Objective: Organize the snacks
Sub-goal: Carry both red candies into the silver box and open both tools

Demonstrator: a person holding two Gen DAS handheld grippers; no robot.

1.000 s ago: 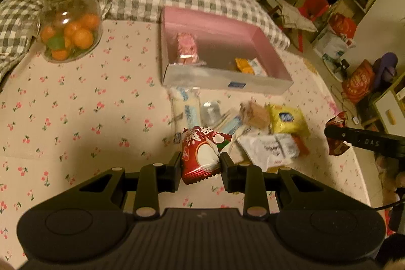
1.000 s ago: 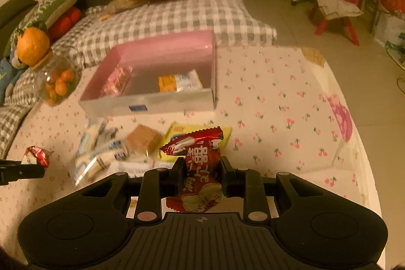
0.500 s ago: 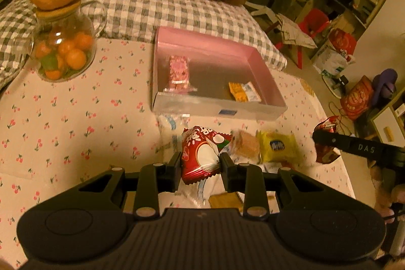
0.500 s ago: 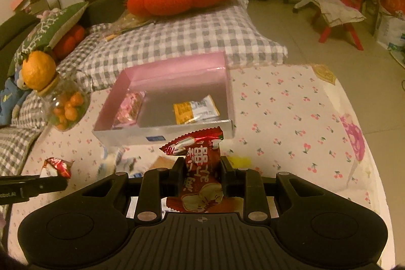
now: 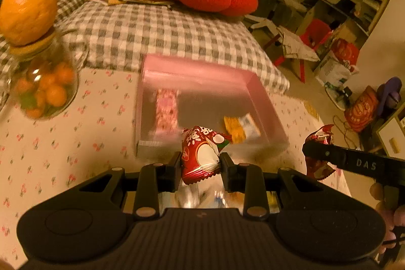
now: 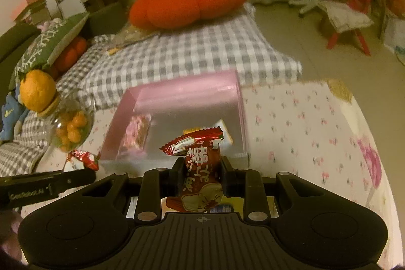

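The pink box point(image 5: 263, 103) and the two packets inside it are smeared by motion blur, so their print cannot be read. The loose snacks point(image 5: 202, 194) on the tabletop are mostly hidden behind the fingers point(image 5: 174, 168). The glass jar point(image 5: 43, 90) is cut off at the left edge.

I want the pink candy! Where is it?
The pink candy lies inside the pink box, on its left side in both views, left of the orange-and-white packet.
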